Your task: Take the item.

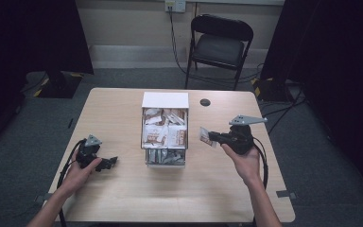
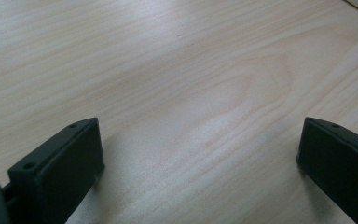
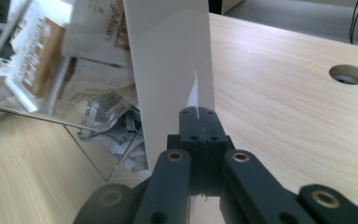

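Observation:
A clear box with white side walls stands mid-table, holding several brown-and-white sachets. My right gripper hovers just right of the box, shut on one sachet. In the right gripper view the sachet shows edge-on as a thin white sliver above the shut jaws, with the box's white wall right behind. My left gripper rests low at the table's left, open; in the left gripper view its fingers stand wide apart over bare wood.
A round cable hole lies in the table behind and right of the box. A black folding chair stands beyond the far edge. Black cables trail from both grippers toward the near edge.

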Demonstrator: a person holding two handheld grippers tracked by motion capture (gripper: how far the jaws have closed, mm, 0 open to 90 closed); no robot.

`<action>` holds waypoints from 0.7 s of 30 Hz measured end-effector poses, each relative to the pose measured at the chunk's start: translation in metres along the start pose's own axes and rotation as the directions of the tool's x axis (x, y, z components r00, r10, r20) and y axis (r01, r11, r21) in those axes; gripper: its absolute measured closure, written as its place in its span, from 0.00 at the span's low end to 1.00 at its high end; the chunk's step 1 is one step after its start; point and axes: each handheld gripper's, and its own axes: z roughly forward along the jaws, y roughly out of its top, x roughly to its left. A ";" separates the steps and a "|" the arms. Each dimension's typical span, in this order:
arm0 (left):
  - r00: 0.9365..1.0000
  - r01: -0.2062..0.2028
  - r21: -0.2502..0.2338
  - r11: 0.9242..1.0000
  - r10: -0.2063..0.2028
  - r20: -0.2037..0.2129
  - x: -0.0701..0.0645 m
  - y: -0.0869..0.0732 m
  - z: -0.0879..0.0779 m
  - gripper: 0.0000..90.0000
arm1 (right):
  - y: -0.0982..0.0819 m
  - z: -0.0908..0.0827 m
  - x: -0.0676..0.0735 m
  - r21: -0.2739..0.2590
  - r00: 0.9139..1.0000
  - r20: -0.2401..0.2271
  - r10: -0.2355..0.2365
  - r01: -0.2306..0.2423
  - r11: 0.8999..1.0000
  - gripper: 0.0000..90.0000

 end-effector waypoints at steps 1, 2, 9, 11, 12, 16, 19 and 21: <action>1.000 0.000 0.000 1.000 0.000 -0.001 0.000 0.000 0.000 0.00 | -0.001 0.002 -0.001 0.005 1.000 0.001 0.002 -0.002 1.000 1.00; 1.000 0.000 0.001 1.000 0.000 0.001 0.000 0.000 0.000 0.00 | -0.002 0.004 -0.002 0.014 1.000 0.004 0.002 -0.002 1.000 1.00; 1.000 0.000 0.001 1.000 0.000 0.001 0.000 0.000 0.000 0.00 | -0.010 0.013 -0.010 0.032 1.000 0.014 0.027 -0.027 0.999 1.00; 1.000 0.000 0.000 1.000 0.000 -0.001 0.000 0.000 0.000 0.00 | -0.012 0.016 -0.012 0.040 0.999 0.016 0.031 -0.031 0.999 1.00; 1.000 0.000 0.002 1.000 0.000 0.001 0.000 0.000 0.000 0.00 | -0.013 0.019 -0.013 0.045 0.999 0.015 0.032 -0.033 0.998 1.00; 1.000 0.000 0.000 1.000 0.000 -0.001 0.000 0.000 0.000 0.00 | -0.015 0.027 -0.015 0.064 0.999 0.012 0.032 -0.033 0.997 1.00; 1.000 0.000 0.000 1.000 0.000 0.000 0.000 0.000 0.000 0.00 | -0.017 0.033 -0.016 0.073 0.999 0.010 0.031 -0.032 0.997 1.00; 1.000 0.000 0.001 1.000 0.000 0.001 0.000 0.000 0.000 0.00 | -0.019 0.038 -0.015 0.081 1.000 0.005 0.025 -0.025 0.996 1.00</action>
